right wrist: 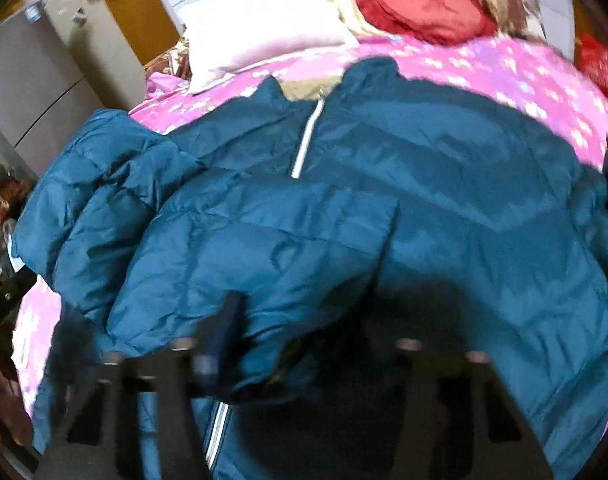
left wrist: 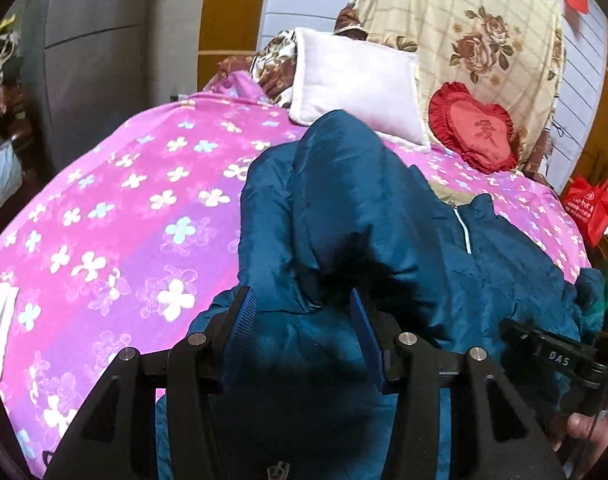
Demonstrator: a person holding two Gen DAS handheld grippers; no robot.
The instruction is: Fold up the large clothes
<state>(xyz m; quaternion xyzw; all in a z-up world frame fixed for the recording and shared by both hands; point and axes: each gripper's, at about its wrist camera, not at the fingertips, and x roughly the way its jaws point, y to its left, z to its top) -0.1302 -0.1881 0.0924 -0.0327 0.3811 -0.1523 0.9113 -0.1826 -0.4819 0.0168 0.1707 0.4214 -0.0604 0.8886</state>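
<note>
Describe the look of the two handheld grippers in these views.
The left gripper has black angular finger arms with silver round bolts and blue ribbed pads. The right gripper looks the same build, black with silver bolts, but is blurred. In the left view it carries white "DAS" lettering and a green light.

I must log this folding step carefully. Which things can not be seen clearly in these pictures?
- Right gripper, right wrist view: motion blur and shadow hide whether its pads press the blue jacket.
- Jacket hem, both views: cut off by the bottom edge.
- Left gripper, left wrist view: dark shadow hides any grip.
</note>
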